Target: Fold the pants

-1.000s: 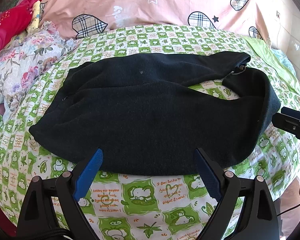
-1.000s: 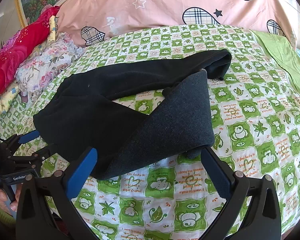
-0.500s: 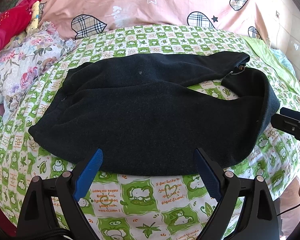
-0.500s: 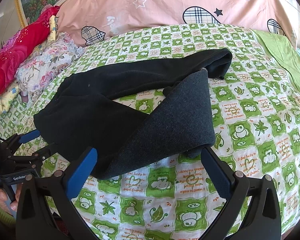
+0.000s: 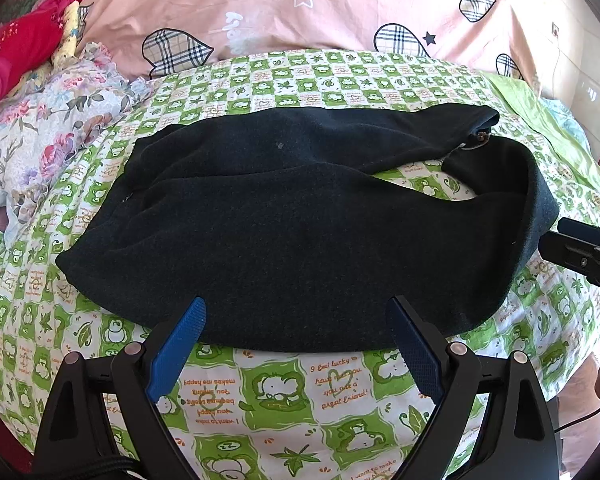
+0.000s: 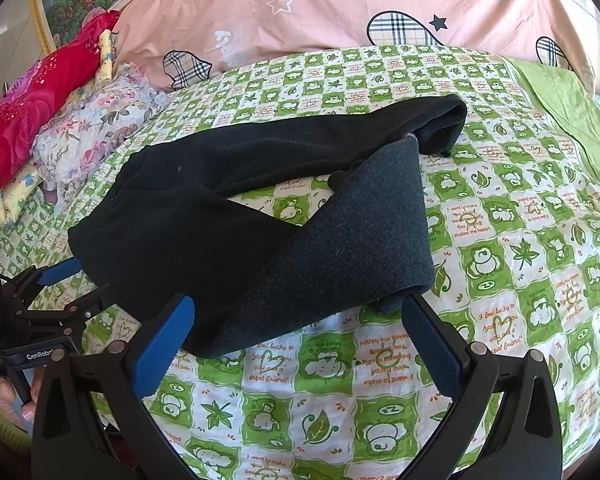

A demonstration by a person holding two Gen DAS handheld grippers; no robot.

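Dark navy pants lie spread on a green-and-white checked bed sheet, the two legs splayed apart toward the right. In the right wrist view the pants show the near leg folded back with its greyer side up. My left gripper is open and empty, its blue pads at the pants' near edge. My right gripper is open and empty, its pads at the near leg's end. It also shows at the right edge of the left wrist view.
A pink quilt with plaid hearts lies at the back. Floral bedding and a red pillow are piled at the left. A plain green sheet covers the far right. The left gripper shows at the left in the right wrist view.
Almost nothing differs. Both grippers stay open at the pants' near edge, and the pants lie the same way.
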